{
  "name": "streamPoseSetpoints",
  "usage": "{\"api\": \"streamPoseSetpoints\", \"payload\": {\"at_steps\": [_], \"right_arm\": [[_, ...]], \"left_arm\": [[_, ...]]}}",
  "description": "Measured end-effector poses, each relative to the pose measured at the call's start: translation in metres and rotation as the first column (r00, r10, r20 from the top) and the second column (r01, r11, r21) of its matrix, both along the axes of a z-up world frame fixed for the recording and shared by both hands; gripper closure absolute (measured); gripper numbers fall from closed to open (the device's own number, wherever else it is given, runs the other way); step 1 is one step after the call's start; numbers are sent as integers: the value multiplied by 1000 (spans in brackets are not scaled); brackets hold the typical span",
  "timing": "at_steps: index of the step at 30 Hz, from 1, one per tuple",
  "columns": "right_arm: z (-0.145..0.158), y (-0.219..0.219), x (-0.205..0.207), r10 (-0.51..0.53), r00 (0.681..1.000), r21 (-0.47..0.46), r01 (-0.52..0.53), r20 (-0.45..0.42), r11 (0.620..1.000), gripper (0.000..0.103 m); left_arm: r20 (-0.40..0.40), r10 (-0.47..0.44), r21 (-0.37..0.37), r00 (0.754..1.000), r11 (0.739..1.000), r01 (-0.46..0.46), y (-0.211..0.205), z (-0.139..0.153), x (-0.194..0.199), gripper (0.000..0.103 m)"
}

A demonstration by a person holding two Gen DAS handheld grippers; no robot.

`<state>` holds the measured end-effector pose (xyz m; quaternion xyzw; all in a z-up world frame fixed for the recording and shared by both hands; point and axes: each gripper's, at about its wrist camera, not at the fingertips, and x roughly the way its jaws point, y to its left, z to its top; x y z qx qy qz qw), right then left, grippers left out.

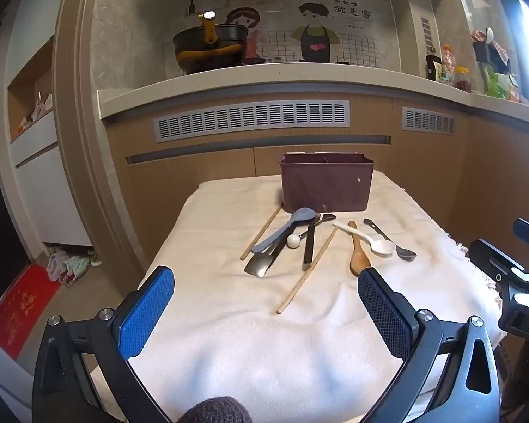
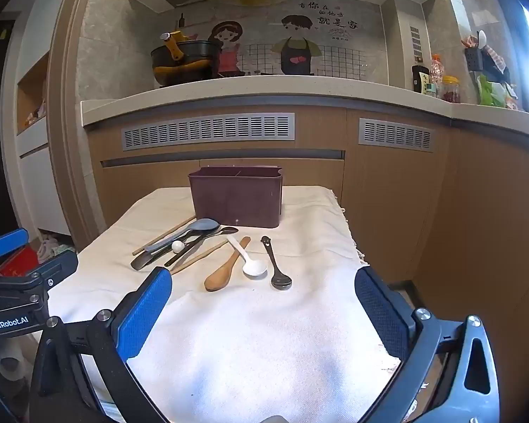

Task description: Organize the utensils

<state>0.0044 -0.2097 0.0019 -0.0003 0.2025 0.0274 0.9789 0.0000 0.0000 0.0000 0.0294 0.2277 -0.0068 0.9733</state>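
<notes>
A dark maroon utensil holder with an inner divider stands at the far end of a cloth-covered table. In front of it lie several utensils: a grey-blue spoon, a wooden spoon, a white spoon, a black spoon, a chopstick and a metal spatula. My left gripper and my right gripper both stand open over the near cloth, nothing between their fingers.
Behind the table runs a wooden counter front with vent grilles. A black pot sits on the counter, with jars at the right. The other gripper shows at the right edge and the left edge.
</notes>
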Motion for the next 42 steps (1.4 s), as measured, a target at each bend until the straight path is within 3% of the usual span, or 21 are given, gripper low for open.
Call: {"api": "streamPoseSetpoints", "payload": {"at_steps": [12,42], "right_arm": [[-1,2,-2,-23,1000,-3,23,-4,1000,0],[-14,-5,-2,-46,999,-8,46,-19,999,0]], "left_arm": [[-2,-13,-21,1000,1000,13,6,12,-9,0],[-41,-32,-32,999,999,31,0,-10,1,0]]}}
